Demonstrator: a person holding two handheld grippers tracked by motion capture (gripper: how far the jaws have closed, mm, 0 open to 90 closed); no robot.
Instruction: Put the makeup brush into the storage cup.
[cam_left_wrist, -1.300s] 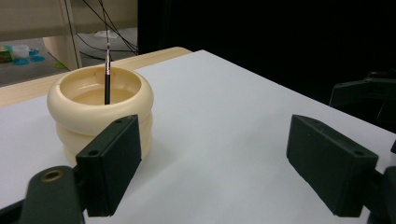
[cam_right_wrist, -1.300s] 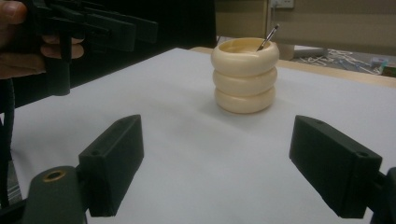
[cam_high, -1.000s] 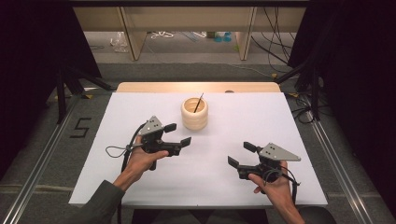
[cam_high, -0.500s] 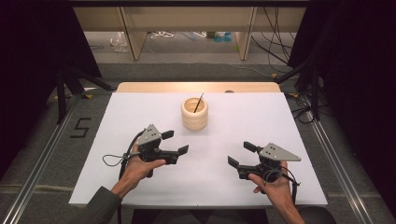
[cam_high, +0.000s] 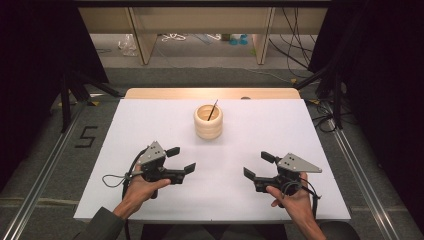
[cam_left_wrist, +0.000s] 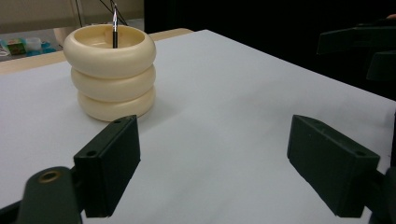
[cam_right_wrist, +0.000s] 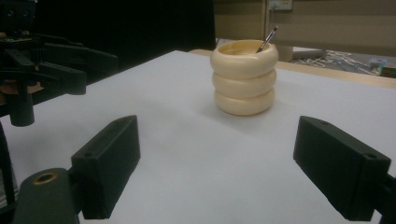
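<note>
- Resting low in the lower left of the high view, the left gripper (cam_high: 180, 160) is held by the person's left hand (cam_high: 141, 188), its jaws spread wide and grasping nothing.
- Mirroring it in the lower right of that view, the right gripper (cam_high: 259, 165) sits in the right hand (cam_high: 294, 196), jaws likewise released with only bare surface between them.
- A cream holder (cam_high: 208, 121) shaped like three stacked rings stands upright on the white table (cam_high: 150, 120), at upper centre of the high view, well apart from both grippers and between them across the frame.
- A thin dark pen (cam_high: 213, 109) leans inside the holder, its tip poking above the rim.
- In the left gripper view the holder (cam_left_wrist: 110, 71) is at upper left, with the pen (cam_left_wrist: 115, 28) rising from it; the other gripper's dark jaws show at the upper right edge.
- In the right gripper view the holder (cam_right_wrist: 244, 76) stands right of centre in the upper half, the pen (cam_right_wrist: 267, 39) slanting to the right, and the left gripper (cam_right_wrist: 79, 70) appears at upper left.
- A cable (cam_high: 117, 177) trails from the left gripper.
</note>
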